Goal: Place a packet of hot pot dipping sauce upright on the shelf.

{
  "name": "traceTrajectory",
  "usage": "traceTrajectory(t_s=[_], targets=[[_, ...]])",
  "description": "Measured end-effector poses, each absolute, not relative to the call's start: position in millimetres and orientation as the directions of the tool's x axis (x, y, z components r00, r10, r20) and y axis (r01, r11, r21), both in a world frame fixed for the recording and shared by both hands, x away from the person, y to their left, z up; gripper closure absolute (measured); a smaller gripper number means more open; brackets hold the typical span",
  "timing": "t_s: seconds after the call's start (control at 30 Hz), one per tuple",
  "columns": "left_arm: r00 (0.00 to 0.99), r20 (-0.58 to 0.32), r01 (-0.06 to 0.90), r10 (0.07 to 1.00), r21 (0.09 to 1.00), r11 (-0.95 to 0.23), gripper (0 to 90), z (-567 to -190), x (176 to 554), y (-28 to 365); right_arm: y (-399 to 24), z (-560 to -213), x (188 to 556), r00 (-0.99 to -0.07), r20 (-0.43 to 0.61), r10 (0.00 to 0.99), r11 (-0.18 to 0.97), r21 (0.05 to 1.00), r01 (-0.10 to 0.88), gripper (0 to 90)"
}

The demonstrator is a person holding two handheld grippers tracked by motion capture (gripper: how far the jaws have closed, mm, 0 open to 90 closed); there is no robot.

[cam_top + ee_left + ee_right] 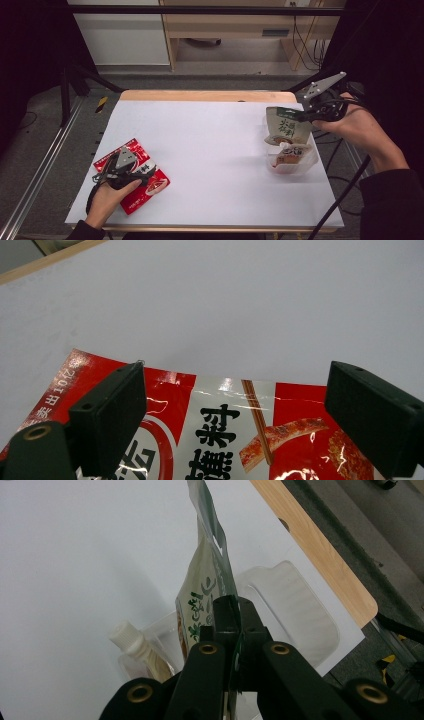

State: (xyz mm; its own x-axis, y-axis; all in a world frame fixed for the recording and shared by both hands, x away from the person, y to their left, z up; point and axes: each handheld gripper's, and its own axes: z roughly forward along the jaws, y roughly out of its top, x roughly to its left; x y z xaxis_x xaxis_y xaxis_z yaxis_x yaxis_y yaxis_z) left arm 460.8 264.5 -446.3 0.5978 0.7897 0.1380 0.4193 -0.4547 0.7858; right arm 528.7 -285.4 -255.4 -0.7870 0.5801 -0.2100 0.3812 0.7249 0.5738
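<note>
Holding a pouch by its thin edge: where it may slip

The right hand-held gripper (306, 116) has its jaws closed tight on the side edge of the green and cream pouch (286, 126), which hangs upright above the clear plastic tray (306, 161) at the right side of the white worktop (210, 145). A small bottle with a white cap (131, 639) lies in this tray, just below the pouch. The grip is only on a narrow strip of foil, so I judge the pouch can swing or slide out, and then it may fall on the bottle or beside the tray. The tray looks light and may shift if the pouch pushes its wall.

The left hand-held gripper (235, 415) stands wide open over the red packet (155, 182) near the front left corner, not pressing it. If it closes flat from here, the jaws may only slide over the shiny packet and push it toward the worktop edge
</note>
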Motion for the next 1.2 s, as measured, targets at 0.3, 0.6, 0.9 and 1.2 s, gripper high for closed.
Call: traceTrajectory(t_s=[0.3,0.6,0.9,1.2], targets=[[0.598,0.131,0.424,0.791,0.785,-0.451,9.8,-447,461,265,-296,-262,525,-0.783,-0.197,0.59,0.718,0.571,0.398,90.0],[0.6,0.133,0.425,0.789,0.783,-0.455,9.8,-448,462,265,-300,-265,523,-0.786,-0.19,0.588,0.716,0.574,0.397,90.0],[0.604,0.135,0.425,0.786,0.779,-0.46,9.7,-448,462,264,-301,-276,525,-0.788,-0.173,0.591,0.71,0.574,0.407,90.0],[0.608,0.134,0.425,0.783,0.777,-0.463,9.7,-448,461,263,-297,-290,531,-0.789,-0.155,0.595,0.701,0.581,0.414,90.0]])
